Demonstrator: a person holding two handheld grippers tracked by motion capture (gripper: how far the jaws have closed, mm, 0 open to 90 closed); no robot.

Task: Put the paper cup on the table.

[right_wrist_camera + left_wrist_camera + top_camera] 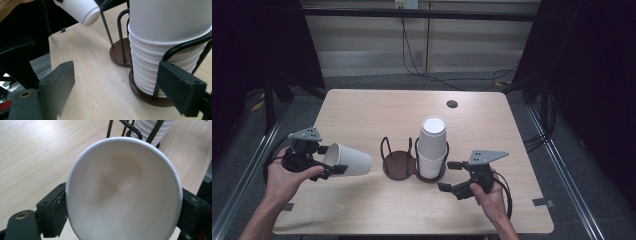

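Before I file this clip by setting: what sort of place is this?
Probably a lab or recording room, not a café: a bare wooden table, loose cables on the grey floor behind it, and dark curtains on both sides.

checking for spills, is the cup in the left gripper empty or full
Empty: the left gripper view looks straight into the cup, showing a bare white wall and bottom. In the high view it lies on its side in the left gripper.

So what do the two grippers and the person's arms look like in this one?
Both the left gripper and the right gripper are black, with blocky flat-faced fingers. Each has a grey three-cornered plate with small holes on top and trails a black cable. The forearms are bare, with no sleeves visible.
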